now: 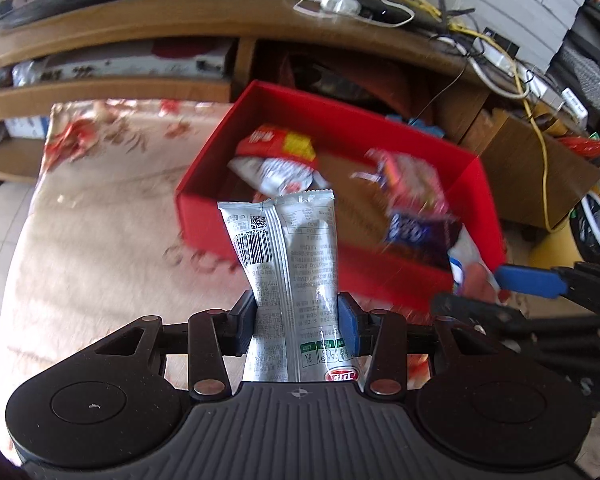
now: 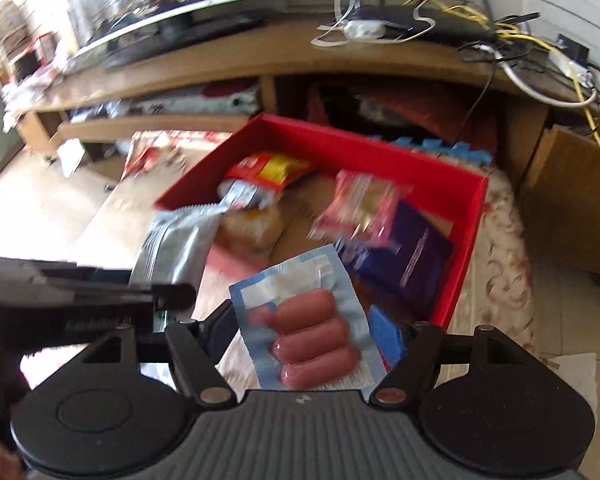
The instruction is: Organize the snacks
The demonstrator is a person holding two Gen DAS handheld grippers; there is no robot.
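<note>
My left gripper [image 1: 297,320] is shut on a silver snack packet [image 1: 288,256], held upright above the cloth in front of the red box [image 1: 432,136]. My right gripper [image 2: 306,332] is shut on a blue sausage pack [image 2: 312,332], held over the near edge of the red box [image 2: 466,240]. The box holds a red-and-yellow packet [image 1: 284,144], a pink packet [image 1: 412,180] and a purple packet [image 2: 412,264]. The silver packet [image 2: 176,244] and left gripper show at the left of the right wrist view. The right gripper's blue finger [image 1: 532,280] shows in the left wrist view.
The box sits on a floral cloth [image 1: 100,220] over a low table. Behind it stands a wooden TV cabinet [image 1: 180,12] with shelves, a TV base and tangled cables [image 1: 500,60]. A cardboard box [image 1: 532,168] stands to the right. Tiled floor lies on both sides.
</note>
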